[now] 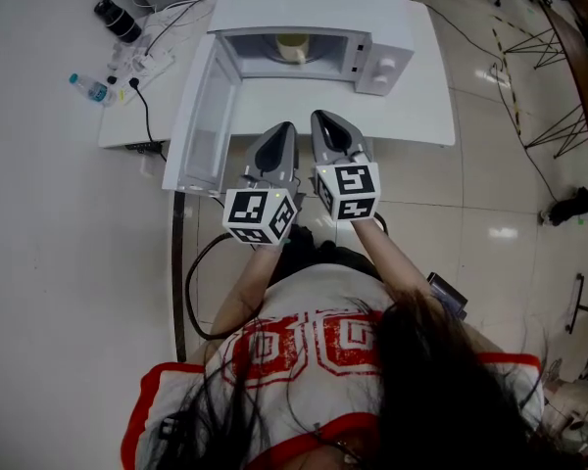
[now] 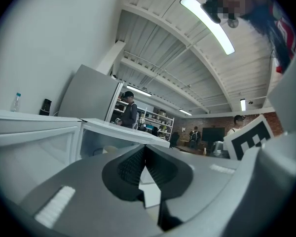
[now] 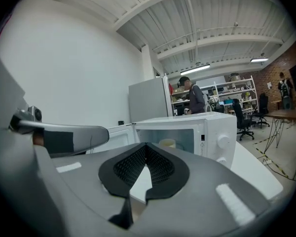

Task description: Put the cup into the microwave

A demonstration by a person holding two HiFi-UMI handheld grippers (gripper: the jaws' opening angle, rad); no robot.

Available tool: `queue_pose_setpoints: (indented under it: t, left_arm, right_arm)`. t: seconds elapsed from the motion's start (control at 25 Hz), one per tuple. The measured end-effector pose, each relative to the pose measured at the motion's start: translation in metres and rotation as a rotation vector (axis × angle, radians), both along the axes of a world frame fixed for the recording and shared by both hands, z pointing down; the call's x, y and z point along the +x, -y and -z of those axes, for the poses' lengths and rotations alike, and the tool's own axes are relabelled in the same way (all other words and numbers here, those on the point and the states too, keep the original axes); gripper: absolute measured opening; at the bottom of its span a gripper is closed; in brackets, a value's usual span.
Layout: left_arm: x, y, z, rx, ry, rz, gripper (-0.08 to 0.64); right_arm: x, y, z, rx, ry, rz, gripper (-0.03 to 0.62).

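A pale cup (image 1: 292,47) stands inside the white microwave (image 1: 314,3), whose door (image 1: 204,116) hangs open to the left. In the right gripper view the cup (image 3: 167,143) shows through the opening of the microwave (image 3: 214,132). Both grippers hover side by side over the front of the white table (image 1: 416,106), short of the microwave. My left gripper (image 1: 283,127) is shut and empty, its pads meeting at the tip (image 2: 145,147). The right gripper (image 1: 322,117) is shut with nothing held (image 3: 146,145). The left gripper's body (image 3: 74,135) shows beside it.
A water bottle (image 1: 90,88), a power strip with cables (image 1: 142,65) and a black object (image 1: 118,20) lie on the table left of the microwave. A black cable (image 1: 181,282) hangs off the table's front. People, shelves and office chairs (image 3: 244,117) stand far behind.
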State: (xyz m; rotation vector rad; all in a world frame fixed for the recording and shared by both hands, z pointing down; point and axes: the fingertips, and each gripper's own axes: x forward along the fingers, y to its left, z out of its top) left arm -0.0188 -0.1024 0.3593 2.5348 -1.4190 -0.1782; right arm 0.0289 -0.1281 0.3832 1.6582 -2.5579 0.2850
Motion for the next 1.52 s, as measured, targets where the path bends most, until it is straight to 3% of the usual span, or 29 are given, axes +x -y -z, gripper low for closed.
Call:
queue_pose_setpoints:
  t: [0.72, 1.16, 1.52]
  left_arm:
    - [0.016, -0.06, -0.003, -0.016, 0.024, -0.027, -0.002]
    - [0.019, -0.046, 0.01, 0.008, 0.035, -0.093, -0.002]
    - [0.002, -0.029, 0.016, 0.003, 0.025, -0.082, -0.002]
  right_arm:
    - [0.021, -0.06, -0.004, -0.002, 0.01, -0.058, 0.002]
    - [0.024, -0.058, 0.009, 0.017, 0.018, -0.113, 0.002]
    - [0.011, -0.044, 0.014, 0.005, 0.009, -0.11, 0.002]
